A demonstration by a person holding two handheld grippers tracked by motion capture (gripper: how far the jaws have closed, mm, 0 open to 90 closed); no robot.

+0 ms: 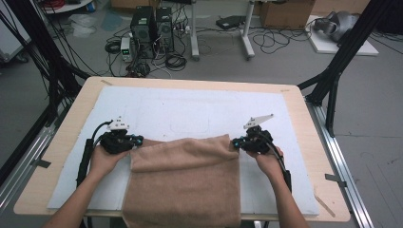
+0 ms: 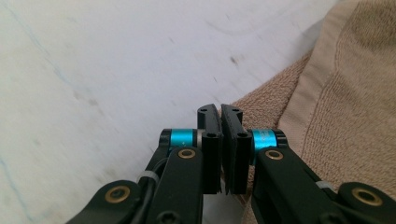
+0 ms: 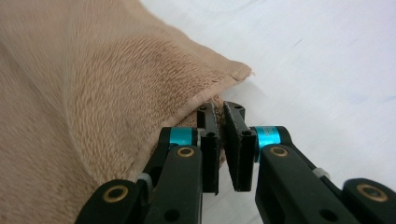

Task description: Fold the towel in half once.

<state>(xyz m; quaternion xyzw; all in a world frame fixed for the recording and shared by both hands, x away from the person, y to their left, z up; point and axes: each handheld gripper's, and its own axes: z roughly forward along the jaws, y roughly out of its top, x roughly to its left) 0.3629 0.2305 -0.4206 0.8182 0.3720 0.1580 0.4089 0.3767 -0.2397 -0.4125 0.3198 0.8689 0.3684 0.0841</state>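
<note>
The folded tan terry towel lies on the white-covered wooden table, overhanging its near edge; the left gripper is clamped on its far left corner; the right gripper pinches its far right corner.

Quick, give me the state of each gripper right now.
Left gripper: shut on the towel's left far corner.
Right gripper: shut on the towel's right far corner.

Towel on table, between both grippers.
</note>
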